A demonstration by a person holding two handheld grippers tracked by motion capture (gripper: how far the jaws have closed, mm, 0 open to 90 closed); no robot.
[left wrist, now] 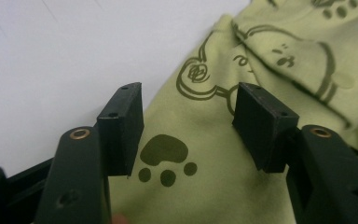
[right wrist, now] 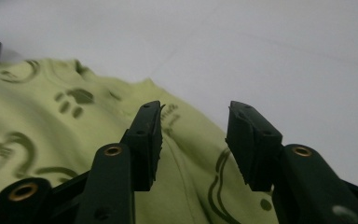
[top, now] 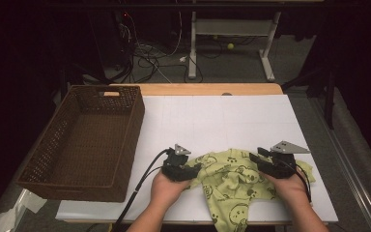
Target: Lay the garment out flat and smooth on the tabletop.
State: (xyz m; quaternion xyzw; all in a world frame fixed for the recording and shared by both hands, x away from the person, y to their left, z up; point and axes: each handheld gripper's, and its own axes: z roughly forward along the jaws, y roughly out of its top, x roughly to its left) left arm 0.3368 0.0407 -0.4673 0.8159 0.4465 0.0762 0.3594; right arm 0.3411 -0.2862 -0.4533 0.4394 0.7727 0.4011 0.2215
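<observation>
Garment crumpled at near table edge; wicker basket left, apart; left gripper, right gripper both part-open, gripping nothing.

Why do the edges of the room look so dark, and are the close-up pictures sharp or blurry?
High view: light falls on the white table, while the surroundings sink into shadow. Left gripper view: the green cloth and its paw print are fairly sharp. Right gripper view: the cloth at left is soft and blurred, and the jaws close to the lens are dark.
</observation>
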